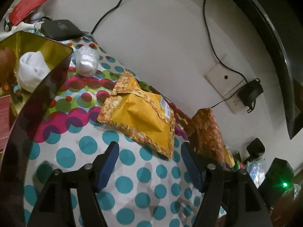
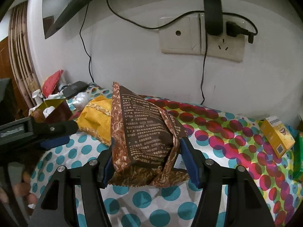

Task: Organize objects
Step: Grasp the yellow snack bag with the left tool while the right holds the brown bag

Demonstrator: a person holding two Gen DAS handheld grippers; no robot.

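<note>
A yellow snack bag (image 1: 140,117) lies on the dotted tablecloth (image 1: 79,170), just ahead of my left gripper (image 1: 149,151). That gripper is open, its blue pads (image 1: 106,166) apart with only cloth between them. In the right wrist view, my right gripper (image 2: 148,147) is shut on a brown snack bag (image 2: 145,128), which stands upright between the pads. The yellow bag (image 2: 96,121) lies behind it to the left, and the left gripper (image 2: 64,134) reaches in from the left edge. The brown bag (image 1: 206,132) also shows at the right of the left wrist view.
A dark box with a gold inside (image 1: 47,43) holds a white cloth (image 1: 32,71) at the left. Behind it lie a black device (image 1: 60,28), a red packet (image 1: 28,5) and a crumpled white bag (image 1: 87,62). A small yellow carton (image 2: 276,136) sits at the right. The wall socket (image 2: 200,37) and cables are close behind.
</note>
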